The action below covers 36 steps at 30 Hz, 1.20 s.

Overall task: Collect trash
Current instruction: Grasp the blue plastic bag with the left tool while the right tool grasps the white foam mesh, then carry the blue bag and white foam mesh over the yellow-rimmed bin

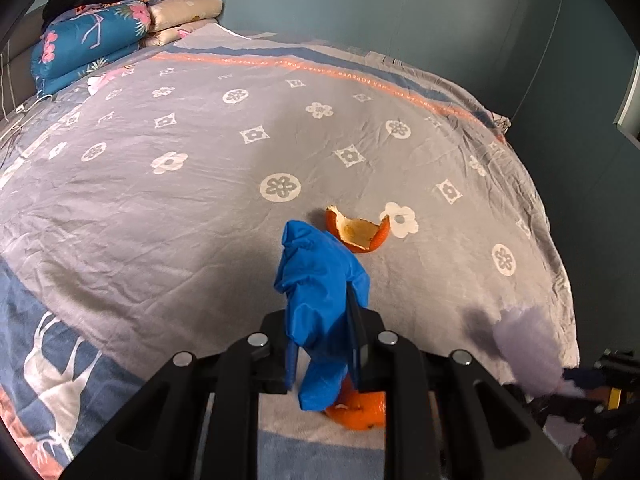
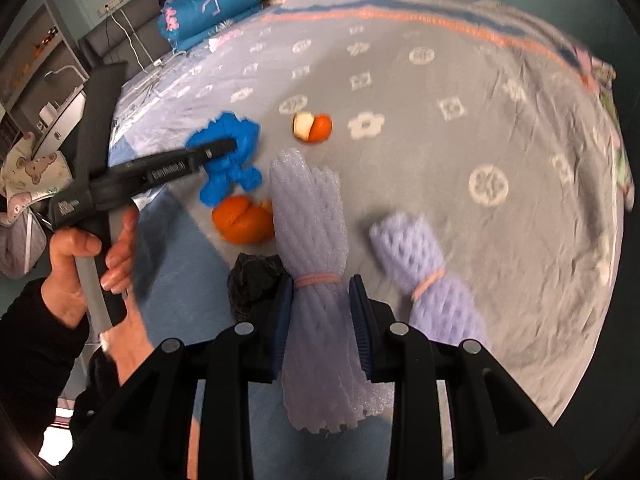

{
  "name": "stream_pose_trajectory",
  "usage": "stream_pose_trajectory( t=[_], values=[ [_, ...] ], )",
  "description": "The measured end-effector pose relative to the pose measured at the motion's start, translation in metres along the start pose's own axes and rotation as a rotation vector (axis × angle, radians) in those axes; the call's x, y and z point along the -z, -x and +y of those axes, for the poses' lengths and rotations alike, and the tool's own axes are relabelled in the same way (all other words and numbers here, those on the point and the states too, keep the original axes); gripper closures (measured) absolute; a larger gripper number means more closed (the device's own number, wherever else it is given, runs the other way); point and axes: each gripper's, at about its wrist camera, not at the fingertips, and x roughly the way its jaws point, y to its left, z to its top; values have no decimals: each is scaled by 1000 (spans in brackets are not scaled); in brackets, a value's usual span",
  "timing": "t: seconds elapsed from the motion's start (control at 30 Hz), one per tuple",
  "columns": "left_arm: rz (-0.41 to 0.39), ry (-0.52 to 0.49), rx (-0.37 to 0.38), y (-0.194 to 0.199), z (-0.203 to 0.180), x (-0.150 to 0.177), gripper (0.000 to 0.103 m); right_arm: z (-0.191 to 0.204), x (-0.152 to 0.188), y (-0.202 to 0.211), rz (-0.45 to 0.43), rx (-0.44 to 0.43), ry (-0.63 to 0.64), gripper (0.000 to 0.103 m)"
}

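Teal walls surround a bed covered by a grey bedspread (image 1: 168, 216) with white flower motifs and an orange band; folded blue floral quilts (image 1: 86, 46) and cream pillows (image 1: 186, 14) sit stacked at the headboard. Left gripper (image 1: 324, 356): jaws drawn in narrow, clamped on a crumpled blue glove (image 1: 320, 292), which stands up between the blue pads and hangs down below them. From the right wrist view that gripper's black finger lies across the glove (image 2: 228, 156), with the person's left hand (image 2: 96, 264) on the handle. Directly under the glove, an orange peel piece (image 1: 360, 414) rests on the bedspread, touching or just beside the glove's lower end; cannot tell which. A second orange peel (image 1: 358, 230), curled with pale inside up, lies farther out on the bedspread, apart from the glove. Right gripper (image 2: 322, 320): jaws partly open, pads on either side of a white foam fruit net (image 2: 312, 216) bundled with a pink rubber band; pads close to the bundle, firm contact not clear. A second foam net (image 2: 424, 276), also banded, lies just to the right, blurred. A black crumpled wad (image 2: 252, 282) sits beside the left pad.
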Motion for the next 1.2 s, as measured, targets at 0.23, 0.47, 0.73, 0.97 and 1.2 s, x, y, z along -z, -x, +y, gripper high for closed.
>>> stream_pose_trajectory(
  t=[0.23, 0.47, 0.73, 0.97, 1.2],
  values=[
    [-17, 6, 13, 25, 0, 8, 85, -1, 37, -4, 99, 13, -37, 75],
    [-41, 11, 14, 48, -2, 8, 85, -4, 65, -2, 157, 16, -53, 72],
    [-55, 13, 22, 64, -12, 7, 85, -7, 88, 8, 176, 25, -39, 68],
    [-70, -12, 20, 76, -27, 6, 85, -5, 103, 15, 197, 38, -12, 62],
    [-89, -37, 23, 90, -41, 7, 85, -2, 112, 23, 187, 71, 31, 77]
  ],
)
